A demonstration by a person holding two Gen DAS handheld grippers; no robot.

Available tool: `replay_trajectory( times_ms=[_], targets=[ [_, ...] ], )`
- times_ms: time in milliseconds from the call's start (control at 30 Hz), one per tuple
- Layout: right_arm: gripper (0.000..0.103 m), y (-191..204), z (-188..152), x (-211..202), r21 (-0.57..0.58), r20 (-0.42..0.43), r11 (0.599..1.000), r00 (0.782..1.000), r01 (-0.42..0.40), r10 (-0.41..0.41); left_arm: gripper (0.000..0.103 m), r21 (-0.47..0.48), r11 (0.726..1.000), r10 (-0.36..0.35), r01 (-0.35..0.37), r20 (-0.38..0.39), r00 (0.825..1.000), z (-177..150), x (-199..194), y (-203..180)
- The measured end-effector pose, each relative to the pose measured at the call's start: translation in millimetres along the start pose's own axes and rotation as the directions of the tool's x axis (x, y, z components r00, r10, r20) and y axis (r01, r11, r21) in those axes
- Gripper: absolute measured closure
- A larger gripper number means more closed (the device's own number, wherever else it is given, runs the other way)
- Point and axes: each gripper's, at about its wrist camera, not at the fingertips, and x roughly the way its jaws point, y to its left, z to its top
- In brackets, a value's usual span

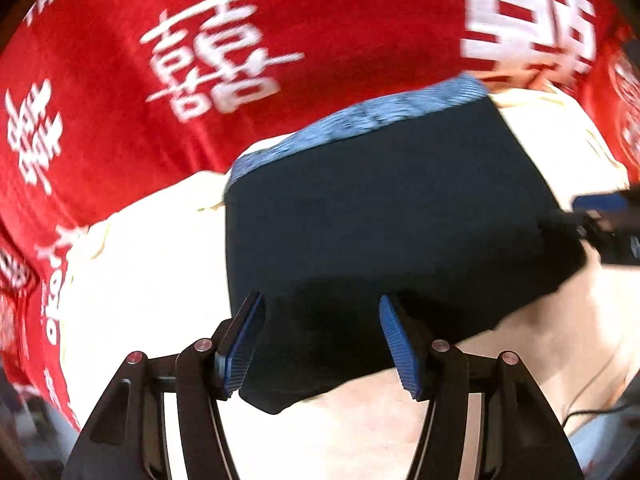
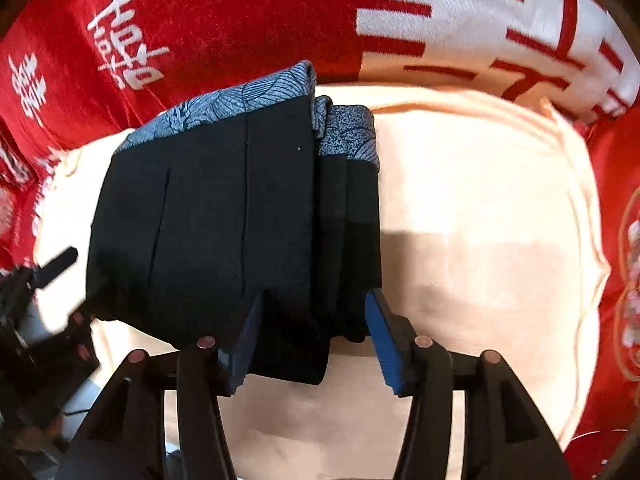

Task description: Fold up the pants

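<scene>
A: Where are the pants (image 2: pixel 224 216)?

B: Folded into a dark bundle on the cream cloth (image 2: pixel 480 208), patterned blue waistband (image 1: pixel 360 120) toward the red blanket (image 1: pixel 120 80).

A: The left gripper (image 1: pixel 322 340)?

B: Fingers spread over the near edge, not pinching.

A: And the right gripper (image 2: pixel 312 336)?

B: Spread too, straddling the near right corner, fabric loose between the fingers.
</scene>
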Motion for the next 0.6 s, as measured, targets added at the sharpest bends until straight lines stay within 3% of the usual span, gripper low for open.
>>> replay_trajectory(
  times_ms=[100, 300, 367, 400, 600],
  targets=[
    [0.036, 5, 3, 4, -0.015, 0.003, 0.998, 0.998, 0.065, -0.065, 0.042, -0.057, 0.998, 0.011, -0.013, -0.029, 1.0, 2, 10, 14],
    [0.029, 15, 9, 10, -0.03, 0.006, 0.993, 0.994, 0.113, -0.113, 0.042, -0.124, 0.992, -0.01, 0.002, -0.062, 0.998, 2, 21, 29],
    [0.028, 15, 11, 11, -0.032, 0.002, 0.992, 0.993, 0.121, -0.121, 0.029, -0.131, 0.991, -0.008, 0.0, -0.065, 0.998, 2, 22, 31],
    [0.027, 15, 12, 11, -0.031, 0.0, 0.992, 0.993, 0.121, -0.121, 0.012, -0.139, 0.99, -0.005, -0.004, -0.062, 0.998, 3, 22, 33],
    [0.023, 13, 14, 14, -0.019, -0.012, 0.991, 0.991, 0.132, -0.133, 0.011, -0.179, 0.984, -0.039, 0.027, -0.064, 0.997, 6, 26, 48]
  ],
)
